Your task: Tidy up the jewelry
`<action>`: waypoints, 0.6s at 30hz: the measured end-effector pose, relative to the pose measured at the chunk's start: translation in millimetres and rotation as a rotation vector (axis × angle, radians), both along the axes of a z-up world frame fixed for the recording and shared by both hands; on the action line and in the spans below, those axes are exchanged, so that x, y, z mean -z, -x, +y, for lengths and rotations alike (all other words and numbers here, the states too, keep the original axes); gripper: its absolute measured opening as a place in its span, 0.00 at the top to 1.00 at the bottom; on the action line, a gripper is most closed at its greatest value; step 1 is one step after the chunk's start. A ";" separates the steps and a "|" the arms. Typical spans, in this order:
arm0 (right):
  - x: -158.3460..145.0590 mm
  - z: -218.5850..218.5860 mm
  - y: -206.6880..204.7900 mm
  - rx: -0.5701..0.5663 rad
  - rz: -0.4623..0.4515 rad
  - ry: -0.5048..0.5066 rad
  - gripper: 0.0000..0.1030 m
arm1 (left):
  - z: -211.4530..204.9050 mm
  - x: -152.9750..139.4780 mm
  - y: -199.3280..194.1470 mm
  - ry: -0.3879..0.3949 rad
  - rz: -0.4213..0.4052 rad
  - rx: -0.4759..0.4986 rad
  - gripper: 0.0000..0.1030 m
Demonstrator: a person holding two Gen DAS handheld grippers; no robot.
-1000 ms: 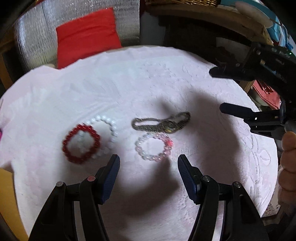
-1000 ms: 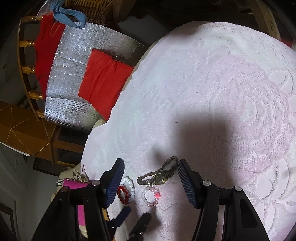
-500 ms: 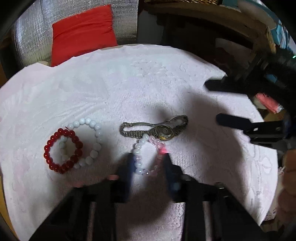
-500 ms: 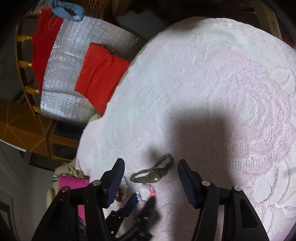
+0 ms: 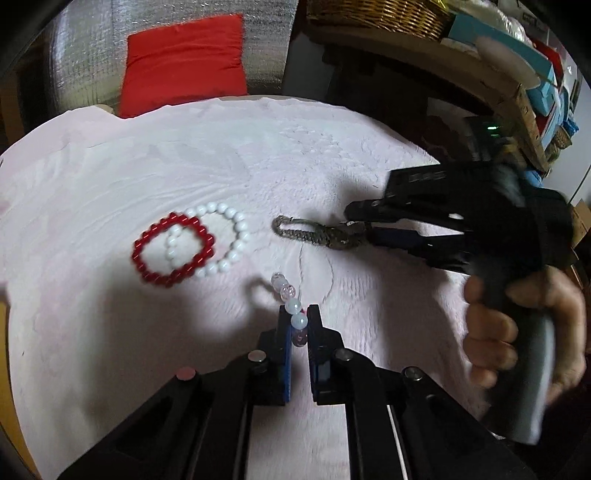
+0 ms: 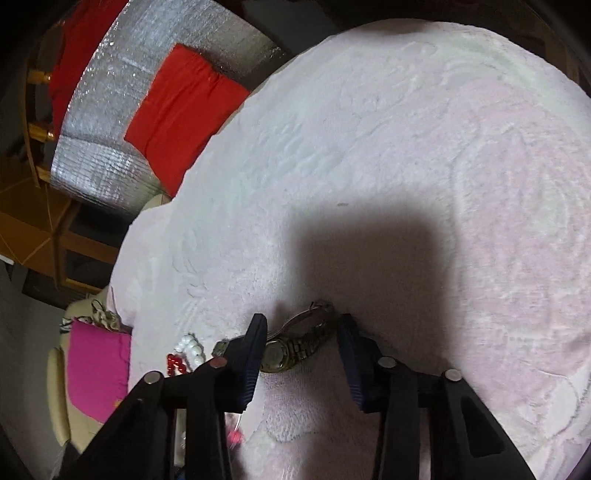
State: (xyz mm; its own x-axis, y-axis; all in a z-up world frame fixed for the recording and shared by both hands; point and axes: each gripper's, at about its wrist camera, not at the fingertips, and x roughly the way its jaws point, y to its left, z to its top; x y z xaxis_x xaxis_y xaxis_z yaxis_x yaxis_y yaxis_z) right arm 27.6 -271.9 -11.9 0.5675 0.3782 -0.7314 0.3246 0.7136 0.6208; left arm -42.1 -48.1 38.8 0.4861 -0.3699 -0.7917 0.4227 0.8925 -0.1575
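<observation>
My left gripper [image 5: 299,314] is shut on a bracelet of pale pink and white beads [image 5: 290,299], which stands up from between its pads. To its left a red bead bracelet [image 5: 171,251] lies across a white bead bracelet [image 5: 225,236] on the pink cloth. A metal wristwatch [image 5: 321,234] lies further back. My right gripper [image 6: 301,338] straddles the wristwatch [image 6: 291,345] with its jaws closing; the pads stand apart from the band. A hand [image 5: 517,325] holds the right gripper [image 5: 364,225] at the watch's right end.
The pink embossed cloth [image 6: 406,147] covers a round table. A red cushion [image 5: 184,62] leans on a silver quilted chair back beyond the far edge. A wicker basket [image 5: 373,14] and boxes sit on a shelf at back right. A magenta object [image 6: 98,365] lies off the left edge.
My left gripper closed on the pink and white bracelet and lifted one side of it. My right gripper came down over the wristwatch and its jaws narrowed.
</observation>
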 end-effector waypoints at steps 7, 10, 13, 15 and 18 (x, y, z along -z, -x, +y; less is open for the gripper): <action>-8.2 24.2 -6.8 -0.030 -0.050 0.152 0.80 | 21.2 -10.9 19.9 0.010 -0.017 -0.037 0.92; -20.1 25.5 -4.8 -0.023 -0.088 0.146 0.89 | 34.2 -18.6 27.1 0.014 -0.032 -0.059 0.92; -31.8 25.9 -1.0 -0.018 -0.127 0.135 0.92 | 48.4 -26.9 34.5 0.022 -0.052 -0.080 0.92; -39.2 28.0 1.3 -0.024 -0.156 0.132 0.92 | 58.7 -32.2 39.0 0.027 -0.068 -0.096 0.92; -47.4 32.3 6.7 -0.024 -0.193 0.130 0.92 | 73.5 -37.2 45.1 0.035 -0.082 -0.115 0.92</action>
State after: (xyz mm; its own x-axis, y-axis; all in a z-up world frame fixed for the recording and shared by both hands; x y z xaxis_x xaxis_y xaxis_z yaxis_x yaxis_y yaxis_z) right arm 21.0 -239.5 35.5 0.6934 0.3025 -0.6540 0.1914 0.7977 0.5719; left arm -87.2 25.4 76.0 0.5896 -0.3350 -0.7349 0.3308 0.9303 -0.1586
